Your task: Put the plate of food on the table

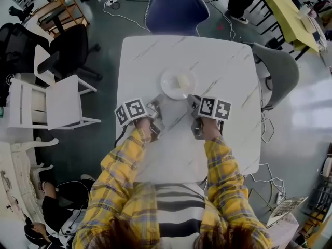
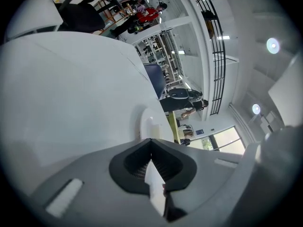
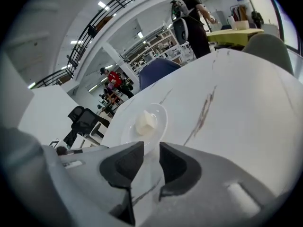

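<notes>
Plate (image 1: 166,77) down: it sits flat on the table (image 1: 223,66), a little back of the middle and well in from every edge. Placement looks done, so the step in hand is letting go cleanly.

Table: white marbled top, bare around the plate, with nothing close enough to knock.

Left gripper (image 2: 151,140): at the near-left rim, jaws drawn almost together with only a thin slit between the pads. This reads as a pinch on the plate's edge. That view is steep and shows the rim nearly edge-on, so treat the pinch as probable, not certain.

Right gripper (image 3: 151,144): jaws standing apart, with nothing between them but table top. The near-right rim lies just beyond the tips, untouched.

Food (image 1: 183,80): one pale block, resting about mid-plate.

Note to you:
- Open the left jaws fully before that hand moves. A pull with the pads on would drag or tip the plate.
- Then draw both grippers straight back toward yourself, low and level, with the tips clear of the rim.
- Do not lift first. A tip caught under the lip could flip the plate and shed the food.
</notes>
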